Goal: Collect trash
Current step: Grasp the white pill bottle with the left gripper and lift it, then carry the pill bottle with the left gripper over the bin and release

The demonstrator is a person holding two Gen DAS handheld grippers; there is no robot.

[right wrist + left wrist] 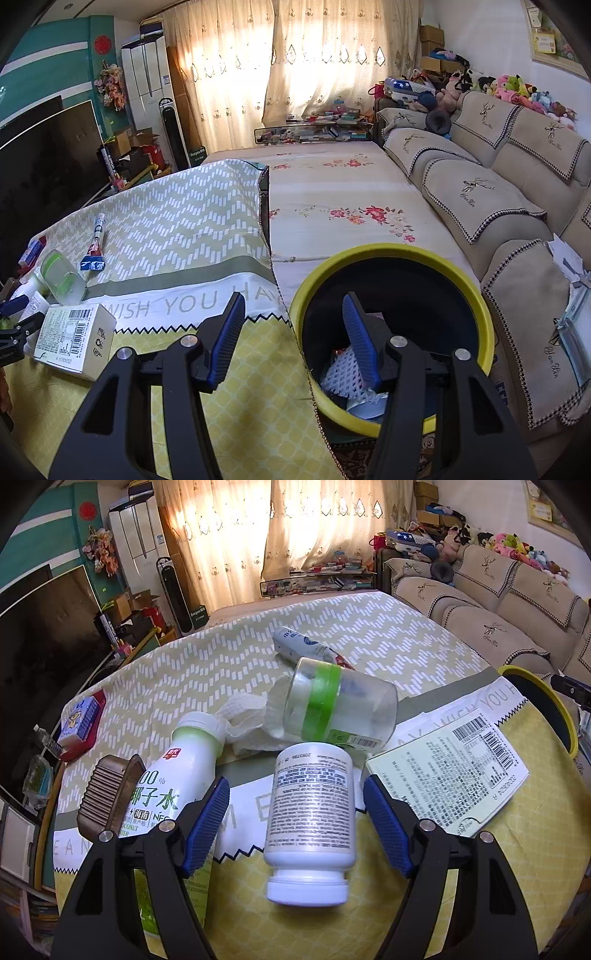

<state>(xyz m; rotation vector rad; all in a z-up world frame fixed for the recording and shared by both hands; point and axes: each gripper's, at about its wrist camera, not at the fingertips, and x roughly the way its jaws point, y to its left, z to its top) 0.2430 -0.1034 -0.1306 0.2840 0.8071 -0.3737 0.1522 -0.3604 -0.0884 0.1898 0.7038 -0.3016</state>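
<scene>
Up close in the left wrist view, the left hand-held gripper (295,808) is standing wide, its blue pads (205,823) flanking a white pill bottle (309,823) without touching it; the bottle is lying on its side on the table (517,849), cap toward the camera. Just beyond it a clear jar with a green band (340,701) is lying tipped over beside crumpled tissue (247,723), with a coconut water bottle (181,771) to the left and a flat carton (450,771) to the right.

Over in the right wrist view, the right hand-held gripper (295,339) is hovering half open and empty above the rim of a yellow-rimmed bin (476,295), which is sitting beside the table edge and already holding white foam netting (341,373).
</scene>
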